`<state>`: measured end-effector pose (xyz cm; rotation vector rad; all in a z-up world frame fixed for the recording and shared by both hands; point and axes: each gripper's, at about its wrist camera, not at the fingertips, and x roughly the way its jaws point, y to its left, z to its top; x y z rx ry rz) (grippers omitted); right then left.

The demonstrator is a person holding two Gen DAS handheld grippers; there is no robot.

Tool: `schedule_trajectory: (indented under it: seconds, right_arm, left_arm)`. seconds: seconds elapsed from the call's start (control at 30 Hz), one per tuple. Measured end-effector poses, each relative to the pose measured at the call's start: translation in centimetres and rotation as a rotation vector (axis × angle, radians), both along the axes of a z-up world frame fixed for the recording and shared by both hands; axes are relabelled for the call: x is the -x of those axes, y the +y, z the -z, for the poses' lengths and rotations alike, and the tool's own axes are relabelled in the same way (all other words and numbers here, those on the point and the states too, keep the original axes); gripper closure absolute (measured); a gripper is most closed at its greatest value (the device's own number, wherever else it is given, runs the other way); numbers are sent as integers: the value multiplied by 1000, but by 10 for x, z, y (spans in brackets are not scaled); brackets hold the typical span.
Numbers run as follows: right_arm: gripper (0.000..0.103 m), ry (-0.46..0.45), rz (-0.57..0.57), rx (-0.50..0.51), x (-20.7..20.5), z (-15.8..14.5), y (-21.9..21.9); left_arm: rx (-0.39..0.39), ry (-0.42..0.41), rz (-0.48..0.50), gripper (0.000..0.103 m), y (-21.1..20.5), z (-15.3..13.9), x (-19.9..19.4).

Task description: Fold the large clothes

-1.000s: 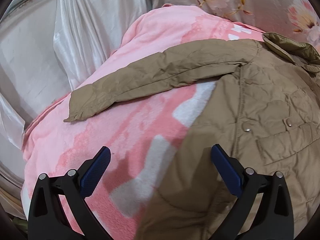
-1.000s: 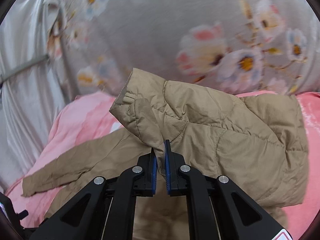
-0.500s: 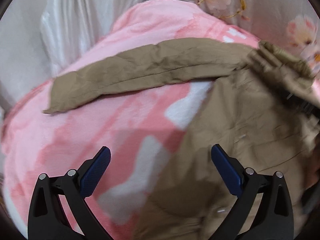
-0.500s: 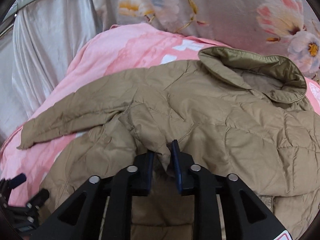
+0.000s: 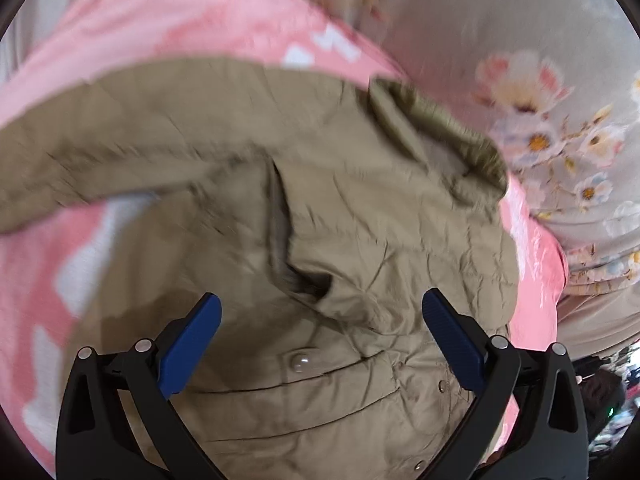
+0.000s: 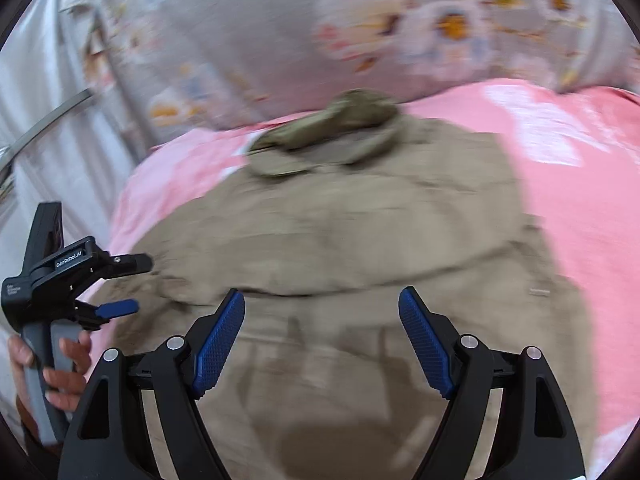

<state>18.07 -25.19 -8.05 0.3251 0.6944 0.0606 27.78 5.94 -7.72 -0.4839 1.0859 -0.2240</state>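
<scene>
Both my tongs gape empty: left gripper (image 5: 322,326), right gripper (image 6: 322,330) over the tan jacket (image 5: 360,240). One sleeve (image 5: 100,160) spreads left, unfolded; most folding remains.

Both tongs are held spread wide, nothing gripped: the left tongs (image 5: 321,326) and right tongs (image 6: 321,336). The left hand (image 6: 48,364) is seen at nine o'clock, wrapped around its handle.

Each black hand-held gripper (image 5: 322,312) (image 6: 322,316) has ribbed blue pads and silver screws.
</scene>
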Motion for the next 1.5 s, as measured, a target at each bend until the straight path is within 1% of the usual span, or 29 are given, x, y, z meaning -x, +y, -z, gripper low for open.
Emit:
schedule_trajectory:
  seconds: [0.07, 0.1, 0.13, 0.17, 0.2, 0.23, 0.27, 0.3, 0.37, 0.47, 0.53, 0.57, 0.6, 0.67, 0.73, 0.8, 0.9, 1.0, 1.1, 1.2, 1.23, 1.27, 1.3, 1.33, 1.37, 1.4, 1.43, 1.47, 1.5]
  right_arm:
    - [25, 8, 61, 2, 3, 4, -26]
    - [25, 15, 96, -21, 2, 8, -41]
    - [26, 22, 124, -62, 0, 13, -58]
    - [29, 29, 149, -99, -1, 18, -71]
    - [34, 37, 175, -141, -5, 23, -83]
    - [37, 45, 197, -187, -10, 29, -96]
    - [43, 52, 208, -225, -16, 33, -104]
    - [50, 58, 219, -279, -24, 38, -114]
    - [56, 70, 240, -369, -39, 46, -128]
    - [63, 74, 284, -436, -58, 54, -143]
    - [74, 85, 300, -400, -74, 53, -145]
    - [92, 82, 299, -385, -79, 51, -144]
    - [98, 60, 296, -377, -81, 47, -144]
    - [100, -20, 310, -337, -75, 30, -144]
    - [100, -58, 332, -246, -68, 18, -138]
    - [100, 4, 343, -147, -76, 24, -130]
    - [100, 120, 332, -44, -91, 46, -122]
    - [100, 149, 329, -12, -92, 55, -121]
    - [100, 164, 329, 63, -95, 57, -113]
    - [97, 175, 324, 96, -88, 57, -108]
    - [94, 179, 328, 106, -81, 53, -106]
    - [92, 179, 338, 112, -73, 49, -105]
    - [89, 173, 352, 115, -62, 45, -104]
    - [88, 161, 366, 116, -50, 40, -103]
    - [86, 132, 370, 121, -37, 31, -100]
    - [86, 102, 361, 134, -29, 22, -94]
    - [86, 64, 334, 152, -23, 10, -83]
    - [86, 42, 300, 159, -23, 3, -72]
    - [86, 20, 254, 161, -26, -6, -57]
  left_arm:
    - [26, 46, -12, 5, -6, 11, -9]
    - [43, 56, -22, 7, -8, 15, -12]
    - [50, 60, -34, 11, -8, 16, -15]
    - [47, 59, -43, 26, -9, 15, -19]
    - [40, 49, -37, 41, -12, 11, -23]
    - [23, 34, -32, 45, -14, 6, -27]
    - [1, 17, -31, 57, -17, 1, -30]
    - [-49, -15, -37, 78, -19, -7, -34]
    - [-116, -76, -49, 93, -18, -20, -43]
    - [-131, -126, -65, 96, -8, -34, -57]
    - [-175, -143, -63, 97, -9, -34, -67]
    - [-202, -149, -59, 98, -10, -32, -70]
    - [-232, -151, -56, 98, -12, -28, -72]
    - [-277, -141, -46, 98, -16, -16, -75]
    - [-297, -109, -26, 98, -19, 4, -76]
    - [-319, -86, -15, 98, -20, 24, -72]
    - [-370, -128, -3, 98, -27, 39, -66]
    - [-438, -178, 9, 97, -35, 44, -61]
    - [-505, -214, 9, 97, -45, 47, -56]
    - [-579, -236, 13, 96, -54, 48, -55]
    - [-594, -240, 14, 95, -56, 47, -54]
    - [-608, -247, 12, 90, -55, 46, -53]
    - [-624, -253, 7, 77, -53, 44, -51]
    - [-639, -264, 8, 73, -49, 41, -45]
    - [-634, -279, 23, 64, -44, 35, -37]
    - [-646, -293, 16, 49, -39, 29, -30]
    - [-676, -311, -10, 43, -35, 19, -23]
    - [-682, -327, -28, 40, -34, 10, -18]
    - [-657, -348, -36, 40, -34, -4, -13]
